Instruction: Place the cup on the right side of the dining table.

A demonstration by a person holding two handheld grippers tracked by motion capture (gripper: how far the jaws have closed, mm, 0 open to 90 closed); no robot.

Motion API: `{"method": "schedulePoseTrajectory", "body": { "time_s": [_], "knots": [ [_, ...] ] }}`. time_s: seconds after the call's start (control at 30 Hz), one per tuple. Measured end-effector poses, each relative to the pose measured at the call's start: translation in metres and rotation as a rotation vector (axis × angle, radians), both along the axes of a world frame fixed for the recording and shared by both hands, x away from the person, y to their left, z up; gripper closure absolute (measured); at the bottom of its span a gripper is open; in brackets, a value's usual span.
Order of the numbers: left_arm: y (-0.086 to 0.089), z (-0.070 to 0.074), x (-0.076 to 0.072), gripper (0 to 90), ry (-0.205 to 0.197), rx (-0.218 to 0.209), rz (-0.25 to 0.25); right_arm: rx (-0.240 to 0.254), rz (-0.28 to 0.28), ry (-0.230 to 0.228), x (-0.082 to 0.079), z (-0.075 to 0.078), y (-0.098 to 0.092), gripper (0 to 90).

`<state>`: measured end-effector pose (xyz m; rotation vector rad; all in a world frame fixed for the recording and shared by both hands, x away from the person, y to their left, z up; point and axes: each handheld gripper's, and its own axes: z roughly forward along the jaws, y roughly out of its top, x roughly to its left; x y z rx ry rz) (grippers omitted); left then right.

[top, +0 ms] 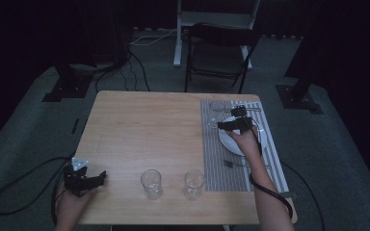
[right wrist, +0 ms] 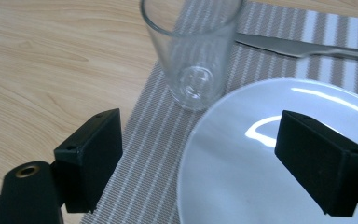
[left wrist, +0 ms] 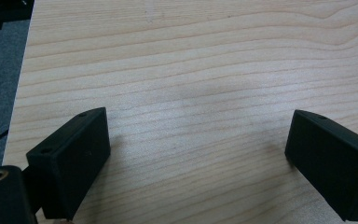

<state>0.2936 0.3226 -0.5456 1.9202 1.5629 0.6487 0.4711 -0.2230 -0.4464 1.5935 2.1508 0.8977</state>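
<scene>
My right gripper [top: 225, 125] hovers over the left rim of a white plate [top: 262, 139] on a striped placemat [top: 212, 159]. In the right gripper view it [right wrist: 200, 140] is open, its jaws standing wide apart over the plate [right wrist: 270, 177] and the mat [right wrist: 144, 154]. A clear empty glass [right wrist: 193, 51] stands upright just ahead of it, at the mat's edge beside the plate. My left gripper [top: 96, 179] rests at the table's near left corner. In the left gripper view it [left wrist: 198, 140] is open over bare wood with nothing between its jaws.
Two more empty glasses [top: 151, 184] [top: 194, 184] stand near the table's front edge. A knife [right wrist: 303, 46] lies on the mat beyond the plate, and a fork [top: 233, 164] lies on its near side. A dark chair [top: 220, 53] stands behind the table.
</scene>
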Motion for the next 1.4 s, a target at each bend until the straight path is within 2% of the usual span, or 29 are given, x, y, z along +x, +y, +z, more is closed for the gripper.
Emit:
{"method": "schedulePoseTrajectory", "body": {
  "time_s": [0.17,0.27,0.5,0.73,0.87,1.03,1.13,1.27,1.4],
  "knots": [
    [0.000,0.000,0.000,7.0,0.000,0.000,0.000,0.035,-0.013,0.007,-0.010,-0.005,-0.012,14.7],
    [0.000,0.000,0.000,7.0,0.000,0.000,0.000,0.020,-0.014,0.012,-0.016,-0.009,-0.018,14.7],
    [0.000,0.000,0.000,7.0,0.000,0.000,0.000,0.012,-0.059,-0.024,-0.035,-0.015,-0.033,14.7],
    [0.000,0.000,0.000,7.0,0.000,0.000,0.000,0.015,-0.066,-0.030,-0.053,-0.020,-0.043,14.7],
    [0.000,0.000,0.000,7.0,0.000,0.000,0.000,0.043,-0.082,-0.038,-0.064,-0.021,-0.049,14.6],
    [0.000,0.000,0.000,7.0,0.000,0.000,0.000,0.035,-0.092,-0.051,-0.077,-0.025,-0.054,14.7],
    [0.000,0.000,0.000,7.0,0.000,-0.001,0.000,0.046,-0.105,-0.058,-0.085,-0.027,-0.057,14.7],
    [0.000,0.000,0.000,7.0,0.000,-0.001,0.001,0.061,-0.110,-0.049,-0.096,-0.030,-0.059,14.7],
    [0.000,0.000,0.000,7.0,0.000,-0.001,0.000,0.050,-0.111,-0.050,-0.106,-0.032,-0.059,14.7]
  ]
}}
